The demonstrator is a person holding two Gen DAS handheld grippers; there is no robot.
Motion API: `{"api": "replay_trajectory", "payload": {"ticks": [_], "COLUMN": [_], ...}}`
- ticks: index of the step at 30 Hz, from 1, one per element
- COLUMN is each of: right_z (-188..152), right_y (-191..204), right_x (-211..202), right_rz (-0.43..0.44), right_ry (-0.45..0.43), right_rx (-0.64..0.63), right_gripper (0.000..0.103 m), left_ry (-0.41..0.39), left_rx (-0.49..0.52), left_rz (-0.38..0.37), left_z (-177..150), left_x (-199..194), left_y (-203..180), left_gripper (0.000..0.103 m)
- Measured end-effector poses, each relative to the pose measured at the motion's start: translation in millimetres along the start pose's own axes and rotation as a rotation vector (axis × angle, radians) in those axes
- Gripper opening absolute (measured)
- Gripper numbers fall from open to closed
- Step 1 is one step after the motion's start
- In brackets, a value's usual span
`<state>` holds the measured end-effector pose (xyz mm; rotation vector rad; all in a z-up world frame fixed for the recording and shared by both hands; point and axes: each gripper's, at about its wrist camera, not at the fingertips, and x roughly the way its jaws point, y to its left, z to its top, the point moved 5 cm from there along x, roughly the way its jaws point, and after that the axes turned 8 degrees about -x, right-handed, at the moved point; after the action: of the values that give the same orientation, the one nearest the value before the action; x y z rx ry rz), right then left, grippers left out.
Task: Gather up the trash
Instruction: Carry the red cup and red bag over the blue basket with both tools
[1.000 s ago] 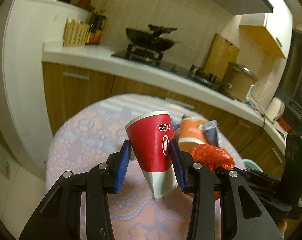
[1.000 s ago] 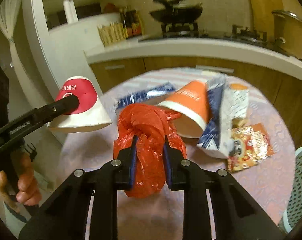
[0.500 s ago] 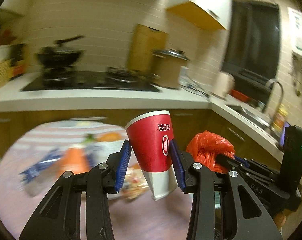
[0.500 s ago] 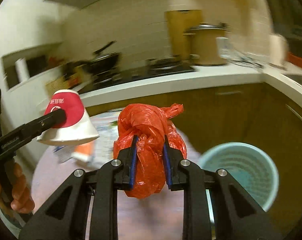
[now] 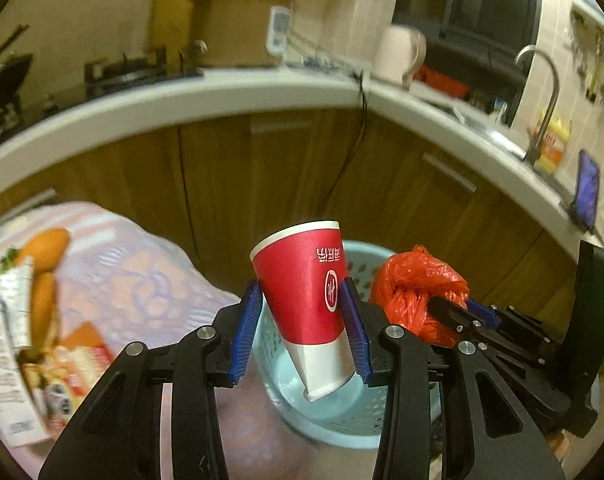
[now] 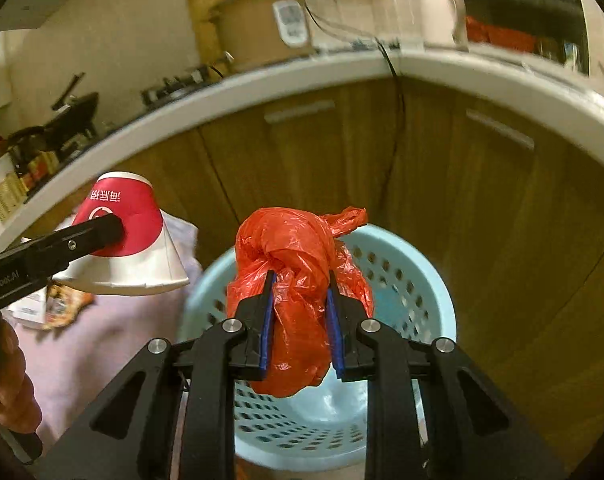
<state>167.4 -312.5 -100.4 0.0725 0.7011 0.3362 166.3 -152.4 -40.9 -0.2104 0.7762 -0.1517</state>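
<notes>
Blue bin (image 6: 430,276) floor half hidden, possibly bare, table wrappers (image 5: 38,344) blurred

Left gripper (image 5: 302,332): black frame, blue pads (image 5: 246,332), pointing forward and downward; jaws partly closed, both pads pressed against the sides of a red paper cup (image 5: 306,296), which sits tilted between them.

Right gripper (image 6: 300,320): same build, same downward slant, just beside the left one; jaws narrow, clamped on a knotted red plastic bag (image 6: 298,300).

Hand (image 6: 12,384): fingers wrapped round the left gripper's handle, lower left of the right wrist view.
</notes>
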Motion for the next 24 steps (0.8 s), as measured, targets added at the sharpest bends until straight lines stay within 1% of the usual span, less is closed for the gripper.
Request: {"api": "replay_trajectory", "payload": {"ticks": [4,8,11,16,22,23,24], "right_z": [-17,-26,-30,-30,-26,-25,-25], "right_y": [-17,-19,-21,-22,-14,-13,-12], "right_x": [25,42,45,50,49,48,47], "right_rz": [0.013,0.02,0.01,0.011,0.01,0.009,0.01], "right_ry": [0.053,0.085,0.098,0.113,0.119,0.119,0.118], "right_rx": [0.025,0.024,0.016,0.019,0.007,0.004,0.002], "right_gripper": [0.02,0.02,0.02,0.021,0.023,0.023,0.024], "left_ry": [0.053,0.087,0.103,0.119,0.121,0.119,0.118], "left_rx": [-0.014,-0.027,-0.031,-0.044,-0.047,-0.048,-0.047], "left_rz": [0.021,0.037,0.045,0.049,0.038,0.036,0.032], "left_z": [-9,-12,-13,-17,-18,-18,-17], "left_x": [33,50,62,69,64,62,60], "left_y": [2,7,7,9,12,12,12], "left_gripper": [0.039,0.039,0.039,0.039,0.041,0.042,0.048]}}
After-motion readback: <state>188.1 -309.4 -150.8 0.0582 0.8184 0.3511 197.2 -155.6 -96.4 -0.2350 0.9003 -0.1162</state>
